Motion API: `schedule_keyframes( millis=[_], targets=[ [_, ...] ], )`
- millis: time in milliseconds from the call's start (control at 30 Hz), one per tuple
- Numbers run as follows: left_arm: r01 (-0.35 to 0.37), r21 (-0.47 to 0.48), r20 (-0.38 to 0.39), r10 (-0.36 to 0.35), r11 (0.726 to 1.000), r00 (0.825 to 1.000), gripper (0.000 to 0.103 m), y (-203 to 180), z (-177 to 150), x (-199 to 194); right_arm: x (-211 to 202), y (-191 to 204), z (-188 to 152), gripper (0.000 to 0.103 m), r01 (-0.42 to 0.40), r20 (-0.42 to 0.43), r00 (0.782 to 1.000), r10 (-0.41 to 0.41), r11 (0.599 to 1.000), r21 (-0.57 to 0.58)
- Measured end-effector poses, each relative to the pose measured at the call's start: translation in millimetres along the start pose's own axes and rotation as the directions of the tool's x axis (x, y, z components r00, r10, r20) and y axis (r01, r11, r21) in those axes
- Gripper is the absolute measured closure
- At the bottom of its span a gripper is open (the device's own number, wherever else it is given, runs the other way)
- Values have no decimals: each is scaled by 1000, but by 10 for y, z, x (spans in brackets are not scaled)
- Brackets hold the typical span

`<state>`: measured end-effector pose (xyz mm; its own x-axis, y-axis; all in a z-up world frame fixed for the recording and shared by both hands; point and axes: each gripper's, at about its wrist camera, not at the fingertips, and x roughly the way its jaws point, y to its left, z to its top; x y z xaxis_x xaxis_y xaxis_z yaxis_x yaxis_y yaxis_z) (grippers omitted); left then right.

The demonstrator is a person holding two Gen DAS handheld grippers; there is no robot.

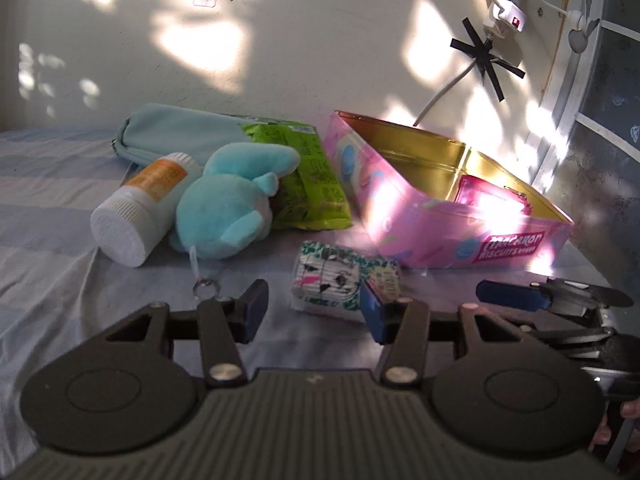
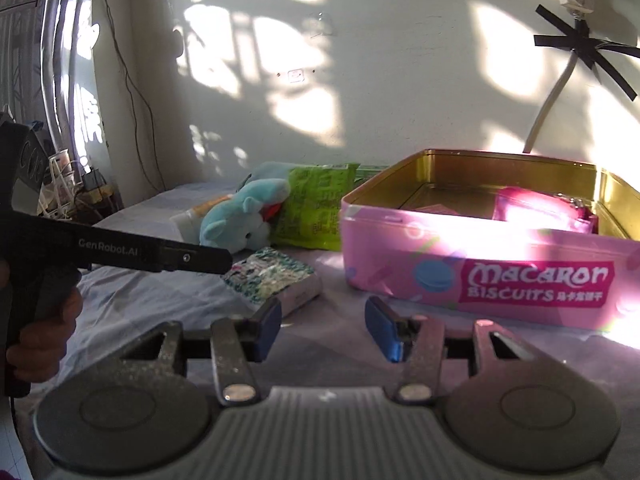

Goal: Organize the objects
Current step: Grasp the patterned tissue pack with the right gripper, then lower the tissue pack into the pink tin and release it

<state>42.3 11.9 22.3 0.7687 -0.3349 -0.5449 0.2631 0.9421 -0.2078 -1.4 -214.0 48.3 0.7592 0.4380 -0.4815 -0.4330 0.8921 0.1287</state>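
Here the left tongs (image 1: 314,312) stand released and empty, with the patterned tissue pack (image 1: 344,282) lying just ahead of them on the bed sheet (image 1: 60,208), nudged toward their right-hand pad. The pack's long axis seems to run crosswise to the tongs, so the jaws would have to straddle its shorter width. The right tongs (image 2: 324,326) are likewise parted and holding nothing; the pack sits ahead and to their left, so the left hand looks nearer. The pink biscuit tin (image 2: 480,264) waits open, ahead-right of both.
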Motion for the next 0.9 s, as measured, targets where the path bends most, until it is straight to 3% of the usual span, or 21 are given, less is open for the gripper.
schedule_keyframes(
  millis=[133, 167, 200, 267, 333, 400, 533, 667, 767, 833, 900],
  targets=[
    [-66, -36, 35, 67, 997, 997, 50, 202, -228, -73, 253, 214, 61, 42, -43, -51, 998, 41, 999, -26],
    [-54, -54, 59, 57, 997, 997, 51, 245, -263, -100, 322, 248, 82, 38, -47, -61, 997, 45, 998, -29],
    [-21, -79, 89, 28, 997, 996, 49, 291, -253, -152, 386, 281, 111, 28, -51, -66, 997, 48, 998, -41],
    [-26, -110, 94, 36, 994, 995, 49, 329, -242, -146, 522, 360, 167, 15, -34, -61, 998, 28, 995, -98],
    [-13, -137, 82, 25, 990, 996, 49, 361, -227, -122, 658, 407, 210, 16, -8, -72, 997, -2, 990, -139],
    [-1, -159, 84, 15, 987, 996, 49, 410, -261, -147, 796, 381, 252, 31, -9, -112, 994, -5, 992, -123],
    [27, -194, 86, -10, 981, 996, 49, 471, -278, -164, 784, 312, 232, 39, -37, -128, 991, 26, 996, -87],
    [70, -185, 52, -62, 980, 997, 49, 403, -249, -154, 533, 384, 109, 39, -57, -133, 990, 42, 992, -108],
    [171, -166, 11, -172, 971, 985, 49, 223, -253, -154, 195, 411, -48, 37, -76, -138, 989, 57, 987, -141],
    [205, -122, -20, -209, 971, 978, 49, 44, -260, -146, -33, 390, -154, 34, -69, -136, 990, 48, 985, -158],
    [242, -87, -46, -247, 966, 968, 49, -109, -271, -130, -216, 340, -233, 24, -54, -126, 991, 36, 989, -138]
  ],
)
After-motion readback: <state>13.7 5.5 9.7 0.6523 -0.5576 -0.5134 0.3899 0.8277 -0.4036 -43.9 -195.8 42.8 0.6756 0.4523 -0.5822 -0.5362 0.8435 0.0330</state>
